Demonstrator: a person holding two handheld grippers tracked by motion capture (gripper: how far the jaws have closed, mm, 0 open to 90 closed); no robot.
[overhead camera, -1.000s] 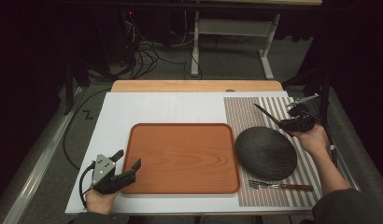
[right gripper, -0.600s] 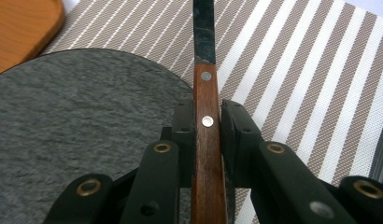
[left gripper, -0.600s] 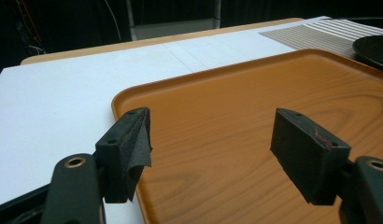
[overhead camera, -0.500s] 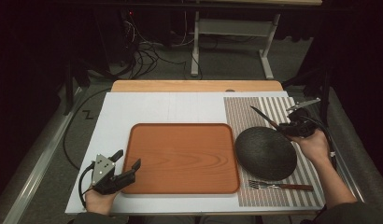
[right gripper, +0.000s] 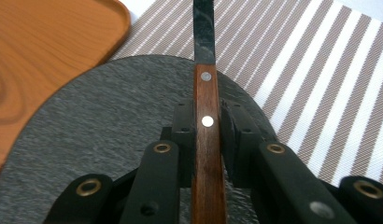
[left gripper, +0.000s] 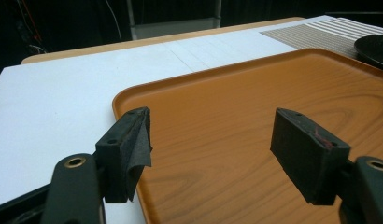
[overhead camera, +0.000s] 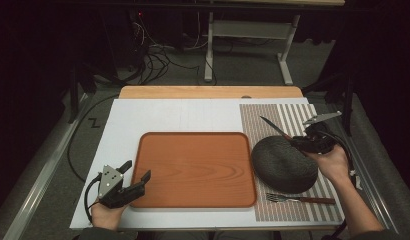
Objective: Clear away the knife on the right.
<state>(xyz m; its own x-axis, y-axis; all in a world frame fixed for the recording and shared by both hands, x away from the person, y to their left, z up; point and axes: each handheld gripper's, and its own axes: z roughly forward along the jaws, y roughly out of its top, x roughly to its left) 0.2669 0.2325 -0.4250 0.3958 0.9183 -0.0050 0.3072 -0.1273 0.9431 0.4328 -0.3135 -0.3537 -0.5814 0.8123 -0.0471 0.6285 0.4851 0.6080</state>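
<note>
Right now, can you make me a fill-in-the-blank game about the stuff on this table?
1. The right gripper is shut on the wooden handle of a ____.
2. The fork lies on the striped ____.
3. The left gripper has its jaws open above the corner of the orange ____.
4. The dark round slate plate sits to the ____ of the tray as seen in the high view.

Missing words: knife; placemat; tray; right

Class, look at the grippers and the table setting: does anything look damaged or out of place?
Yes. On the left gripper, one pad is peeling loose, its edge curling away. The knife, plate and fork look fine.
</note>
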